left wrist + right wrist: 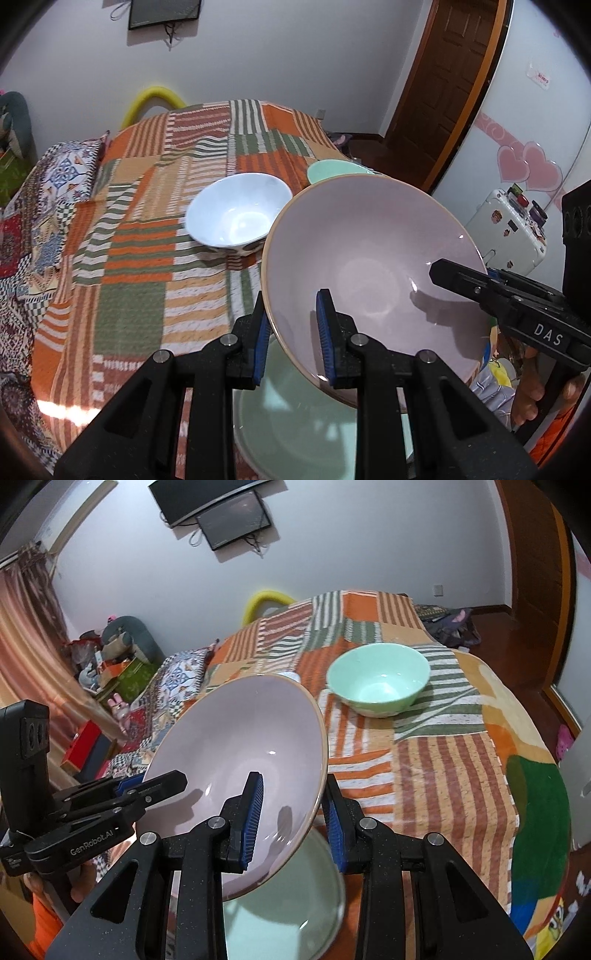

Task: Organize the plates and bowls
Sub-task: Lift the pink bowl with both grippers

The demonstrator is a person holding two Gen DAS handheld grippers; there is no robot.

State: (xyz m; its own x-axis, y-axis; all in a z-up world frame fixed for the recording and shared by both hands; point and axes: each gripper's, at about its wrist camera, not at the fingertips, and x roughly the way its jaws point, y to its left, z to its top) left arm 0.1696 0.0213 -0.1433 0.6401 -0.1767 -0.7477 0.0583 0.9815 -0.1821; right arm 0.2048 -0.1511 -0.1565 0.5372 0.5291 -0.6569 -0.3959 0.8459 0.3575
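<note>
You have the pink plate (pixel 369 266) tilted in the air above the green plate (pixel 295 417), left gripper (pixel 293 332) and right gripper (pixel 293 819) each pinching its rim at opposite edges — glazed, rigid, breakable, likely slippery, so stay on the rim; white bowl (pixel 238 214) at 11 o'clock shows clearly only leftward, green bowl (pixel 378 679) at 1 o'clock fully only rightward

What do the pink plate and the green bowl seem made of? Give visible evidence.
Pink plate: likely glazed ceramic, given glossy highlights and an unglazed-looking tan rim. Green bowl: glossy ceramic or melamine; shiny reflections, but which one is unclear.
</note>
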